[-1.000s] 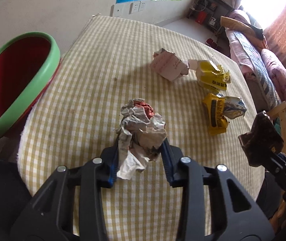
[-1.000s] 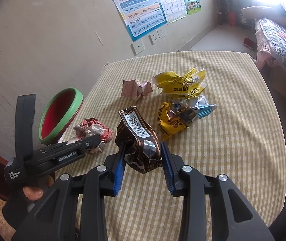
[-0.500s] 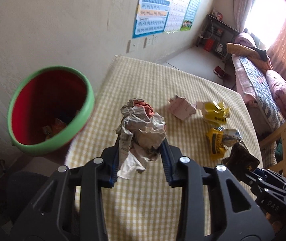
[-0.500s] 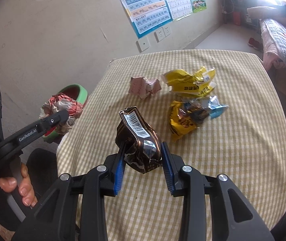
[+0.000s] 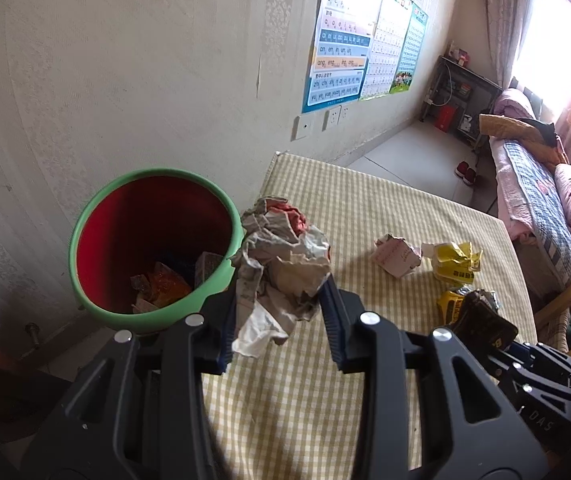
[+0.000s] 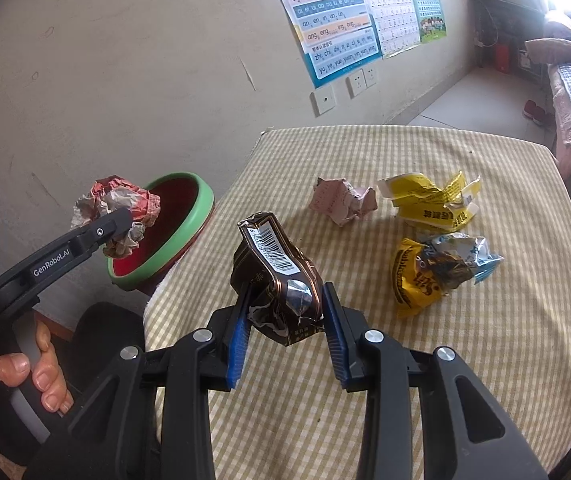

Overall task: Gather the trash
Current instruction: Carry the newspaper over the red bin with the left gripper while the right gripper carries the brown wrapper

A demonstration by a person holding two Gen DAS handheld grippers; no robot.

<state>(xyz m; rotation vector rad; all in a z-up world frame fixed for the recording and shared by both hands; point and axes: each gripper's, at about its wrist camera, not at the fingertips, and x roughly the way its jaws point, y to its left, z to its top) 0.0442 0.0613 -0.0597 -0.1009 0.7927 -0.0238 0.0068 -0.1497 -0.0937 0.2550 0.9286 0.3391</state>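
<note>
2 claws clenched: left claw w/ crumpled paper wad beside bin; right claw w/ brown wrapper over tabletop.

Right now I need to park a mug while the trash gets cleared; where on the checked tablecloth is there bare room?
The far end of the yellow checked tablecloth, beyond the crumpled pink paper and yellow foil wrapper, lies bare. So does the near strip by the yellow-and-blue snack bag. Those three crowd the middle.
</note>
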